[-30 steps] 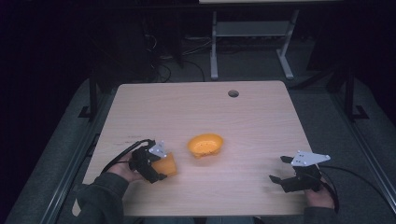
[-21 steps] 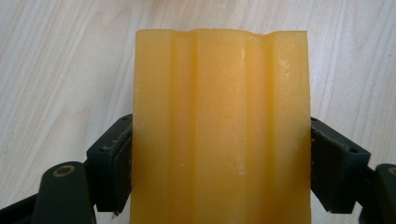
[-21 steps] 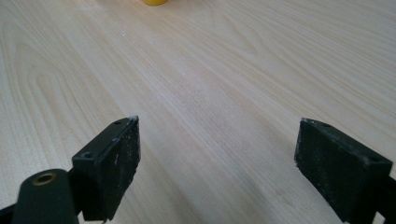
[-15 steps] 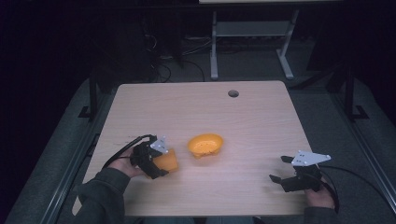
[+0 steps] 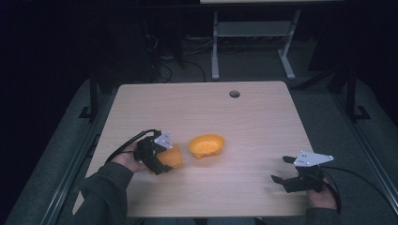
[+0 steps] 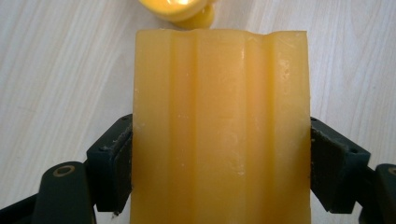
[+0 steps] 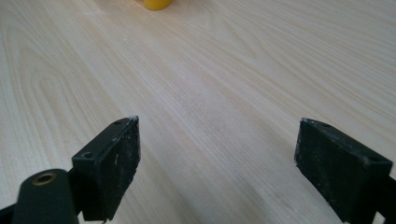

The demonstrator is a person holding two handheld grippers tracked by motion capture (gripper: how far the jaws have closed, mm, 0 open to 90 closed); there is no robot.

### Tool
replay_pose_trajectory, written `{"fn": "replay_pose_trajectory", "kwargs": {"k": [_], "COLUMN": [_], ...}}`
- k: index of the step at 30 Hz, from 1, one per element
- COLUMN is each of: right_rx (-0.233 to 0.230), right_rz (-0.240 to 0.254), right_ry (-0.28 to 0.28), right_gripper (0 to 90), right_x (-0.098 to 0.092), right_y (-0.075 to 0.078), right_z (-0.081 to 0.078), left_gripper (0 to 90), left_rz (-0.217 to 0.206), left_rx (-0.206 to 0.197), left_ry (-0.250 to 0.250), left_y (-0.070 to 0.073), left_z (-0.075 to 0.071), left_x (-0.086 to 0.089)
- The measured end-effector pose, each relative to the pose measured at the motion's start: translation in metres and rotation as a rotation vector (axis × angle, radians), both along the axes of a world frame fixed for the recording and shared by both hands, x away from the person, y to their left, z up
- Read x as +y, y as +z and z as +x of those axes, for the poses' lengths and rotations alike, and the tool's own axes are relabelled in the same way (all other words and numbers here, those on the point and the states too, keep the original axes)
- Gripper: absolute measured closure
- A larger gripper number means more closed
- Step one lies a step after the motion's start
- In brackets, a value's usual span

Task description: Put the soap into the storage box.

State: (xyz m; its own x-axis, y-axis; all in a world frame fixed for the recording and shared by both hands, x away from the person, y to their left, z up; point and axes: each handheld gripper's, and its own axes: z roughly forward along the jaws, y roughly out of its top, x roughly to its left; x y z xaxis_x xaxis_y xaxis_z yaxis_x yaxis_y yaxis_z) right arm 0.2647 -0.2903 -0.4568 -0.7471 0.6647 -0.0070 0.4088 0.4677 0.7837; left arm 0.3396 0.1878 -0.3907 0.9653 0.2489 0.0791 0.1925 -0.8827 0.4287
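While left tongs (image 6: pixel 219 154) clamp orange block (image 6: pixel 219 121), right tongs (image 7: pixel 215 163) wide apart

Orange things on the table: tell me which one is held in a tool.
The ridged orange block, clamped between the left tool's jaws. The orange bowl sits free on the table; the right tool is open and empty.

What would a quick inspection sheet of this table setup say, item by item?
Surface: pale wooden table with a round hole near its far edge.
Job's things: orange ridged block; orange bowl just beyond it.
Clutter: nothing seen.
Grippers: left gripper clamps the block between its jaws; right gripper open, holding nothing, above bare wood.
Cables: a black cable trails from the left gripper.
Surroundings: dark room, white-legged stand behind.
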Motion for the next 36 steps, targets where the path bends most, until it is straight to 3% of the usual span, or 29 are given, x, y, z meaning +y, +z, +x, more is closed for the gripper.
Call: {"fn": "replay_pose_trajectory", "kwargs": {"k": [11, 22, 36], "right_rx": [-0.003, -0.003, -0.004], "right_rz": [0.001, 0.003, 0.005], "right_ry": [0.003, 0.002, -0.007], "right_gripper": [13.7, 13.7, 13.7], "right_x": [0.0, 0.0, -0.001], "right_y": [0.0, 0.0, 0.0], "right_z": [0.0, 0.0, 0.0], "left_gripper": [20.9, 20.9, 20.9], "left_rz": [-0.018, -0.002, -0.007], "left_rx": [-0.017, -0.024, -0.037], "left_ry": [-0.014, -0.048, -0.092], "left_y": [0.011, 0.022, 0.029], "left_z": [0.006, 0.017, 0.03], "left_x": [-0.011, -0.025, -0.051]}}
